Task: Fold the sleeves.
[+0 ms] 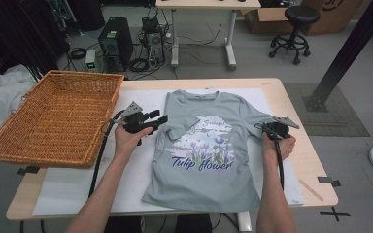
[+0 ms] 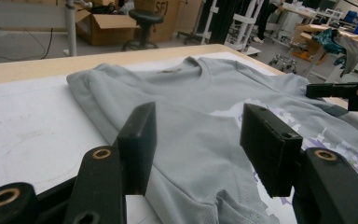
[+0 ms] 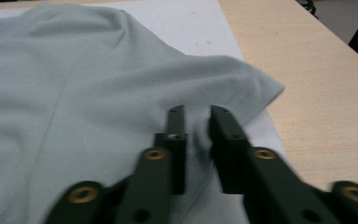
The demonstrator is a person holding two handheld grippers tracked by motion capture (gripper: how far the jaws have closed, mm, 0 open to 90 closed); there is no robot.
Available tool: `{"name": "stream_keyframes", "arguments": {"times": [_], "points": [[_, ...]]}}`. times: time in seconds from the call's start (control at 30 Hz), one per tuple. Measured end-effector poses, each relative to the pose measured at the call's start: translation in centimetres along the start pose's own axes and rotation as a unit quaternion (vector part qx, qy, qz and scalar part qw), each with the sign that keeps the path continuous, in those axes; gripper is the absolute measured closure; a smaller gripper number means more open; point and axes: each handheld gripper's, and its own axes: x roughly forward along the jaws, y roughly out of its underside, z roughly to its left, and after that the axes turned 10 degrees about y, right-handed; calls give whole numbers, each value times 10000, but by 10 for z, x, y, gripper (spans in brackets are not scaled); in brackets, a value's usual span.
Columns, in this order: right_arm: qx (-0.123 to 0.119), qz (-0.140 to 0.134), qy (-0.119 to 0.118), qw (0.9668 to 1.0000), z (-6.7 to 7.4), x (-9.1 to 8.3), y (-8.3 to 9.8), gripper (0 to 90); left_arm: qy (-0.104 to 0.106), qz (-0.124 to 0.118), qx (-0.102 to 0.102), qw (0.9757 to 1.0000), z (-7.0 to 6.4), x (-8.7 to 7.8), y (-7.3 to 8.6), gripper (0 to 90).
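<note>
I see the grey T-shirt point(image 1: 209, 150) lying flat, print up, in the middle of the worktop point(image 1: 298, 160), right of the wicker basket point(image 1: 53, 116). My right gripper point(image 3: 196, 126) has its jaws clenched on the shirt's right sleeve fabric. My left gripper point(image 2: 196, 140) hangs with jaws released over the folded-in left sleeve, grasping nothing.

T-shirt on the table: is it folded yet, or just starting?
Just starting. The T-shirt lies mostly flat; only its left sleeve is folded in. The right gripper pinches the other sleeve; the left gripper hovers open. The body is still unfolded, and the wicker basket holds nothing.
</note>
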Motion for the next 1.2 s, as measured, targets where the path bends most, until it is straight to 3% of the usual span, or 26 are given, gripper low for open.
{"name": "stream_keyframes", "arguments": {"times": [0.1, 0.17, 0.23, 0.33, 0.43, 0.47, 0.53, 0.63, 0.7, 0.77, 0.8, 0.83, 0.93, 1.0, 1.07, 1.13, 1.2], "points": [[344, -88, -74, 9993, -1, -1, -1, 867, -18, 22, 10, 10000, 1, -2, 1, 473], [427, -266, -160, 9986, 3, -3, -6, 867, -58, 31, 14, 10000, 2, -4, 2, 474], [303, -517, -352, 9976, 12, -5, -14, 867, -75, 3, 1, 10000, 3, -6, 2, 475], [-68, -841, -830, 9930, 33, -9, -29, 866, -106, -33, 5, 9999, 4, -8, 1, 479], [-577, -857, -1382, 9850, 65, -10, -36, 865, -105, -42, 23, 9999, 2, -9, 1, 480], [-746, -857, -1707, 9788, 80, -9, -34, 865, -100, -46, 22, 9999, 2, -9, 1, 481], [-1085, -767, -1962, 9715, 99, -8, -28, 865, -93, -22, 32, 9999, 2, -9, 2, 484], [-1421, -658, -2168, 9636, 115, -7, -20, 859, -95, -7, 46, 9999, 1, -10, 3, 486], [-1622, -535, -2344, 9570, 123, -5, -15, 809, -105, -21, 44, 9999, 1, -11, 3, 486], [-1663, -548, -2757, 9452, 126, -6, -13, 680, -114, -37, 42, 9999, 2, -12, 3, 485], [-1709, -645, -2829, 9416, 127, -8, -14, 637, -112, -49, 40, 9999, 2, -12, 3, 485], [-1707, -746, -2790, 9420, 125, -12, -17, 621, -114, -75, 26, 9999, 2, -13, 3, 485], [-1128, -1084, -2580, 9534, 110, -19, -29, 586, -115, -99, 24, 9999, 2, -13, 2, 482], [-1091, -1103, -2234, 9623, 98, -20, -34, 584, -107, -91, 26, 9999, 1, -13, 2, 477], [-1292, -886, -1935, 9685, 89, -21, -33, 565, -107, -96, 29, 9999, 1, -13, 3, 474], [-1616, -599, -1747, 9694, 85, -22, -24, 548, -109, -101, 23, 9999, 1, -13, 3, 474], [-1672, -543, -1817, 9675, 85, -25, -16, 538, -124, -99, 27, 9999, 1, -14, 3, 473]]}}
